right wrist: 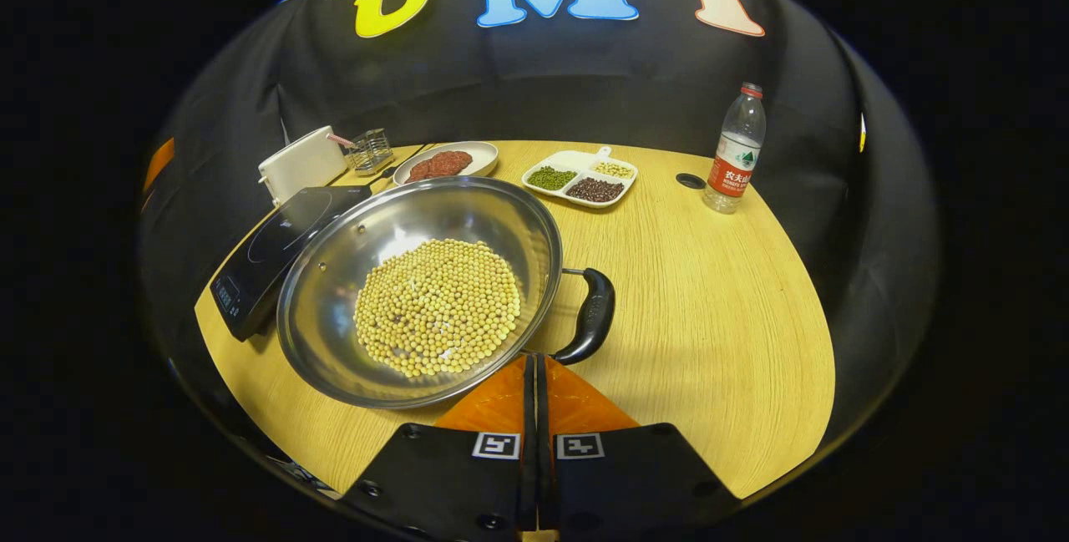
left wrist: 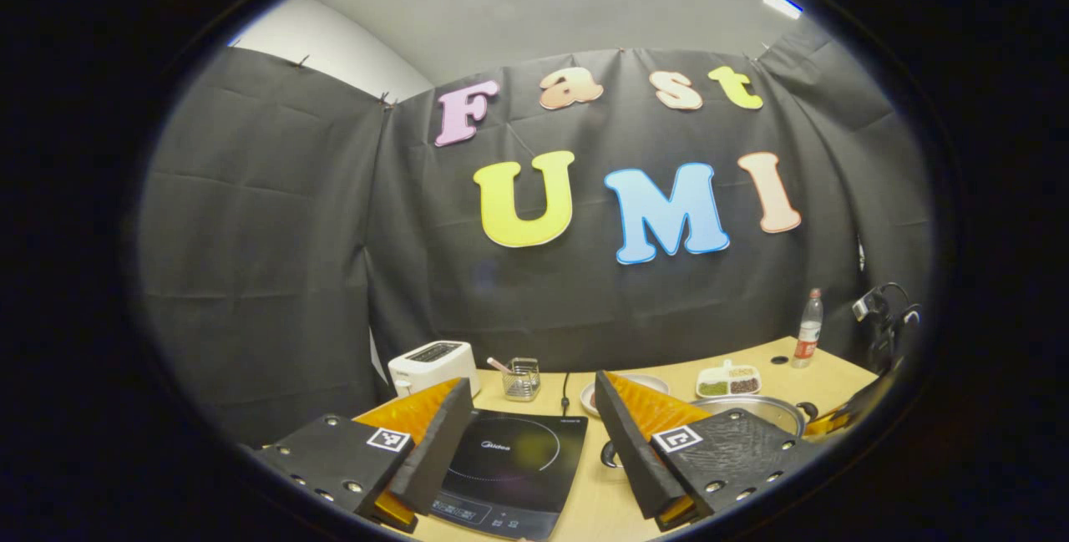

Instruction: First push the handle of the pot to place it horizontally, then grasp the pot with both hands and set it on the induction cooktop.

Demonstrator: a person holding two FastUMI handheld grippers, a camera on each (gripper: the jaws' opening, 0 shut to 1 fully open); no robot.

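The pot [right wrist: 417, 291] is a big shiny metal one, and it sits on the wooden worktop [right wrist: 710, 316]. It is full of little yellow beans [right wrist: 438, 304] that lie in a round heap at the bottom. A dark handle [right wrist: 591, 315] sticks out from the pot's rim on the side near the right gripper [right wrist: 534, 375]. The handle lies flat, just above the wood.

The right gripper has its jaws clenched tight together with nothing between them. The tips sit just beside the pot's near rim and close to the handle, but it is hard to tell if they touch it.

The induction cooktop [right wrist: 276, 254] is a flat black slab. It lies right next to the pot, and the pot's rim reaches a bit over its edge.

The left gripper [left wrist: 530, 425] has its jaws released, spread wide, with nothing in them. In the left gripper view it hangs over the cooktop, and the pot's rim peeks out behind one finger.

At the back of the worktop stand a white toaster [right wrist: 302, 162], a small wire basket [right wrist: 370, 149], a plate [right wrist: 447, 162] with something brownish red on it, and a white tray [right wrist: 580, 177] with three kinds of beans. A water bottle [right wrist: 735, 149] stands upright, well apart from the pot
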